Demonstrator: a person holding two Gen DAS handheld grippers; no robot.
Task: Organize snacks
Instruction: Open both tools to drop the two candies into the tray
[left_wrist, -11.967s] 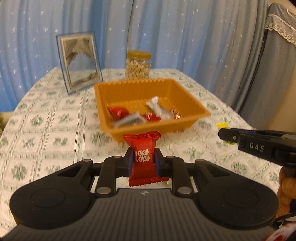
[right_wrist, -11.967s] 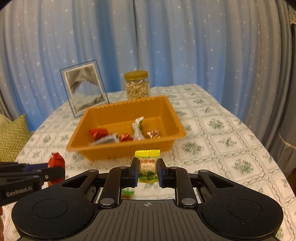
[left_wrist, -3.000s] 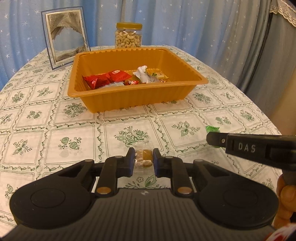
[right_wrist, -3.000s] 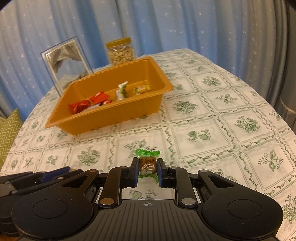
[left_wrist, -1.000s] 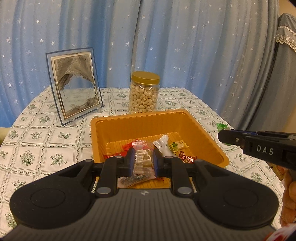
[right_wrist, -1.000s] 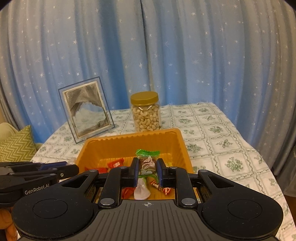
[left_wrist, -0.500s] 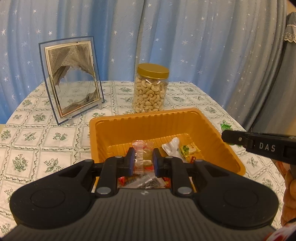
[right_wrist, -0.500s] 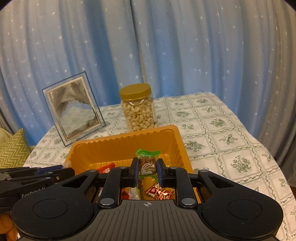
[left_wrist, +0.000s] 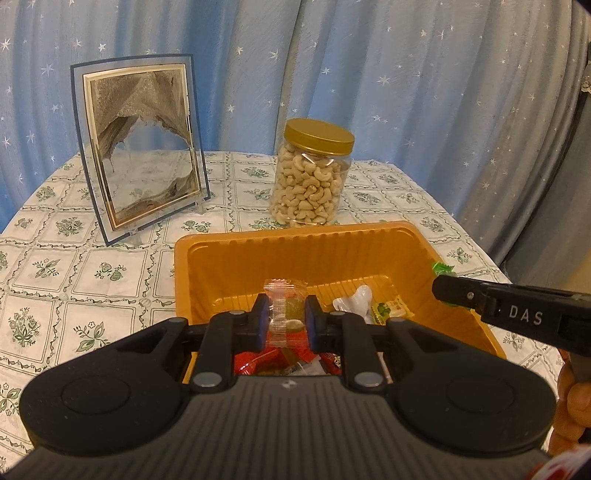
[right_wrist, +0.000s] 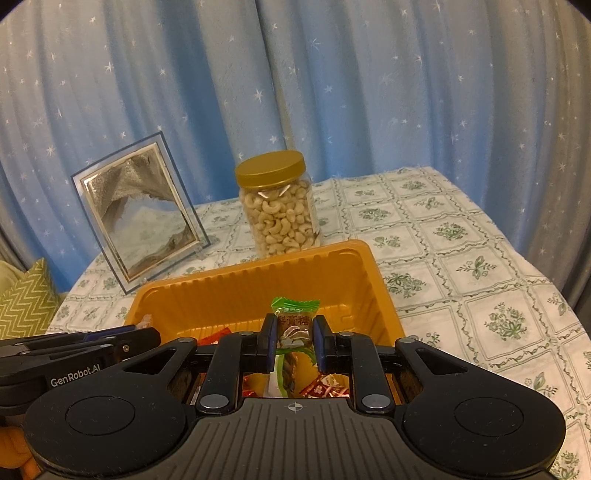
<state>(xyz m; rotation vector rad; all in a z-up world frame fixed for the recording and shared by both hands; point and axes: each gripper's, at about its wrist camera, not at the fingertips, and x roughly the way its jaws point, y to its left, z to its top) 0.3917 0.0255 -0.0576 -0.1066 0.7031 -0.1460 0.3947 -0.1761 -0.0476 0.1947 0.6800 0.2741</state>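
Snack tray (left_wrist: 295, 251) on floral tablecloth (left_wrist: 74, 266)

Below the jaws, the gripper body hides the orange tray's (left_wrist: 295, 240) near wall and most red wrappers (left_wrist: 255, 360). Green-wrapped candy's (right_wrist: 293, 325) print too small to read.

Both wrist views over tray (left_wrist: 295, 247)

a home: a table under a floral tablecloth (left_wrist: 110, 266), star-dotted blue curtains (right_wrist: 332, 92), a framed picture (left_wrist: 138, 147), a zigzag cushion (right_wrist: 26, 299).
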